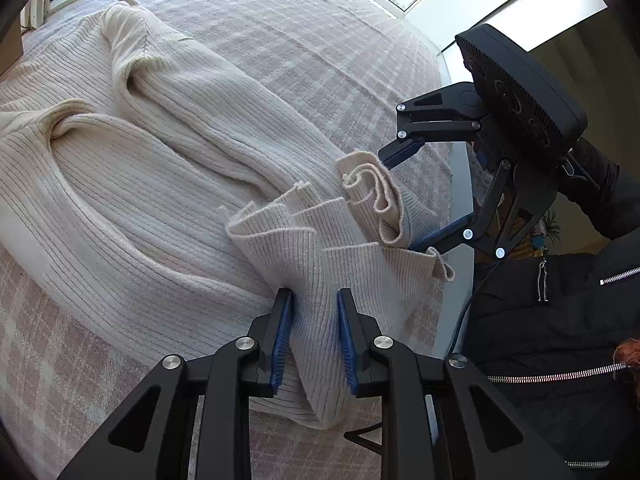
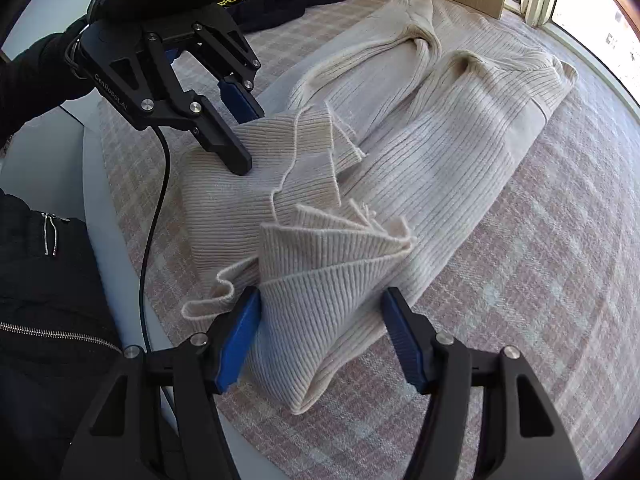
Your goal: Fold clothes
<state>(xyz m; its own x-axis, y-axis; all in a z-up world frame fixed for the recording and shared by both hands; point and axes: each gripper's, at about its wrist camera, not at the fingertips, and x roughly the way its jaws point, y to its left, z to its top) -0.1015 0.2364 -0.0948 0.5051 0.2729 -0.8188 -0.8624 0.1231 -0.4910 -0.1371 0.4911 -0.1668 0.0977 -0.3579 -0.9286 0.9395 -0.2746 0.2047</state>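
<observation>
1. The cream ribbed garment (image 1: 132,184) lies lengthwise on the checked bedspread (image 2: 540,280), its hem ends bunched at the bed's near edge, by the person's black jacket (image 1: 560,320).
2. The left gripper (image 1: 312,332) has narrow jaws pinching one hem fold; keep that pinch firm.
3. The right gripper (image 2: 320,332) stands wide, cloth between its jaws but not clamped; close it on the whole fold before lifting.
4. Then lift both ends evenly, so the fold lands straight.

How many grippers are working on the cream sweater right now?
2: the left gripper pinches a bunched fold near the hem of the sweater; the right gripper straddles the next fold, open.
</observation>
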